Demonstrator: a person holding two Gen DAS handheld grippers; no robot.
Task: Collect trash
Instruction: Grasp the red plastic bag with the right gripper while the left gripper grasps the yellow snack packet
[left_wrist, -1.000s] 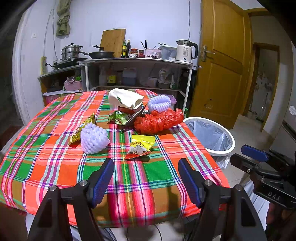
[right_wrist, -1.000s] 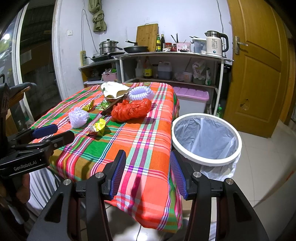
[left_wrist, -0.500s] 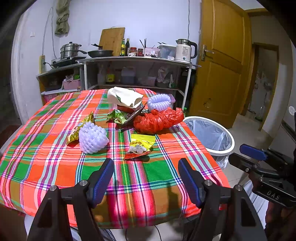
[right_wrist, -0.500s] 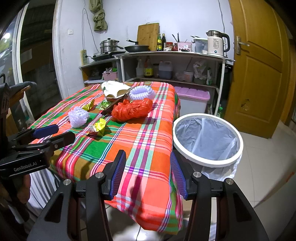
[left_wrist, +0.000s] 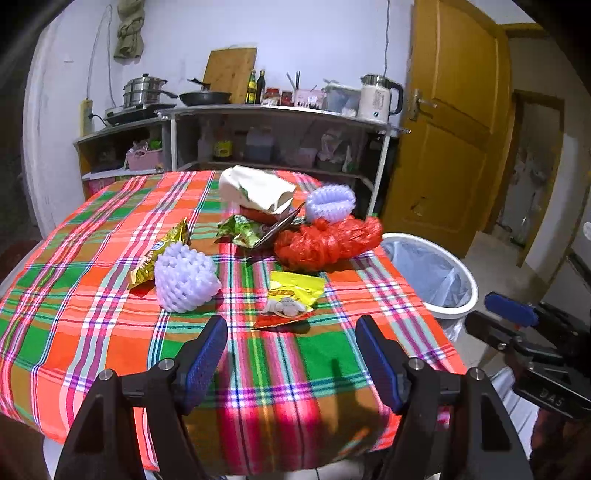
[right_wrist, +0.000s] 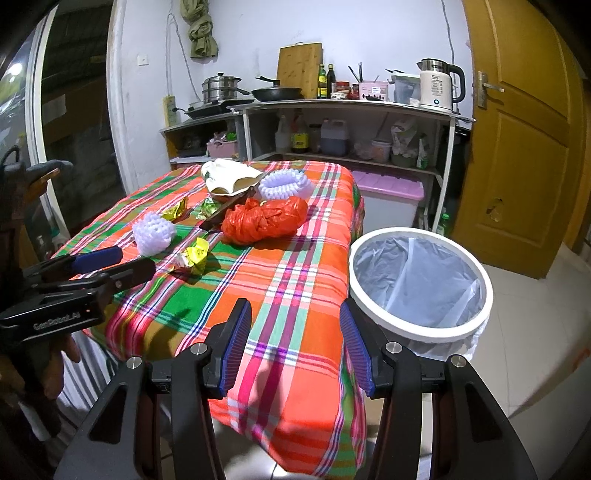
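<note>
A table covered by a bright plaid cloth (left_wrist: 92, 314) in orange, green and pink holds a scatter of trash. Near the front edge lies a yellow snack wrapper (left_wrist: 293, 291), just beside a white foam fruit net (left_wrist: 184, 275) with a gold wrapper (left_wrist: 159, 251) touching its far side. Further back sit a crumpled red plastic bag (left_wrist: 328, 240), a green wrapper (left_wrist: 240, 230), a second foam net (left_wrist: 330, 197) and a cream paper bag (left_wrist: 258, 190) on top of a dark tray.

A white bin with a pale liner (right_wrist: 419, 278) stands on the floor just beside the table's right edge.

The left gripper (left_wrist: 291, 354) hovers over the near edge of the cloth, its blue-padded jaws spread wide and holding nothing. The right gripper (right_wrist: 295, 347) hangs over the table's front corner next to the bin, jaws likewise wide apart and empty.

Compared with a second ago, both grippers have edged slightly closer to the table, so the trash appears a little larger and lower in view. The trash itself has not moved, and the jaw openings are unchanged.
</note>
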